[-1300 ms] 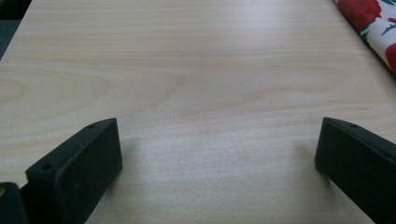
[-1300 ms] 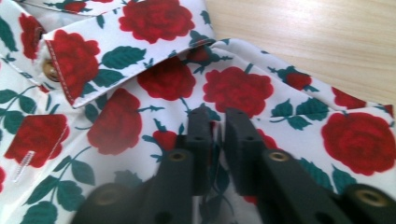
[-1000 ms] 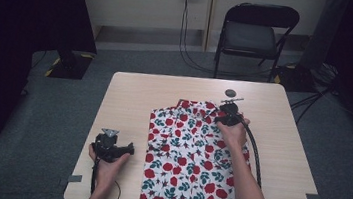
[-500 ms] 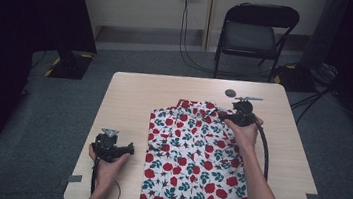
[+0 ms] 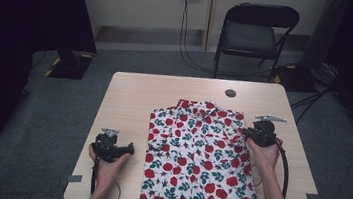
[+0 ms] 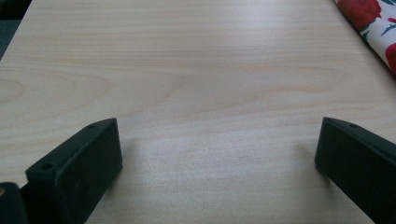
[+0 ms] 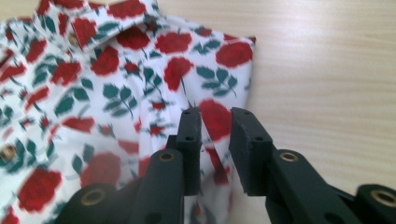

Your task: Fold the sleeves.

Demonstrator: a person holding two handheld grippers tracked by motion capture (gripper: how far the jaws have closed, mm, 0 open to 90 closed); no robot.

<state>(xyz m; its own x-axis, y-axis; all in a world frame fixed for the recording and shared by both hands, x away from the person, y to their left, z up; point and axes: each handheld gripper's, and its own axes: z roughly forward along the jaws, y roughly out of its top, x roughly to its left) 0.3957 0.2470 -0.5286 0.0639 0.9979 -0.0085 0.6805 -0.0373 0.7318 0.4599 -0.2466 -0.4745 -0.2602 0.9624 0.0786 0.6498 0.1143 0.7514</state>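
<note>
Lying flat at table (image 5: 134, 95) centre, the rose-print shirt (image 5: 198, 157) overhangs the 6 o'clock edge; bare wood spreads toward 9 o'clock. Left gripper (image 6: 217, 149) gapes wide over it, empty. Right gripper (image 7: 215, 140), at 3 o'clock, has just narrowed around a raised shirt fold; contact unclear.

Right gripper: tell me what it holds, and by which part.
The right gripper has been closing over the right edge of the rose-print shirt, near the shoulder; a gap remains, so nothing is gripped yet.

Left tool (image 5: 131, 148) rests low in the left hand (image 5: 107, 159), jaws spread wide. Right tool (image 5: 247, 133), held in the right hand (image 5: 263, 152) with forearm extended, has jaws just closing to a narrow gap.
</note>
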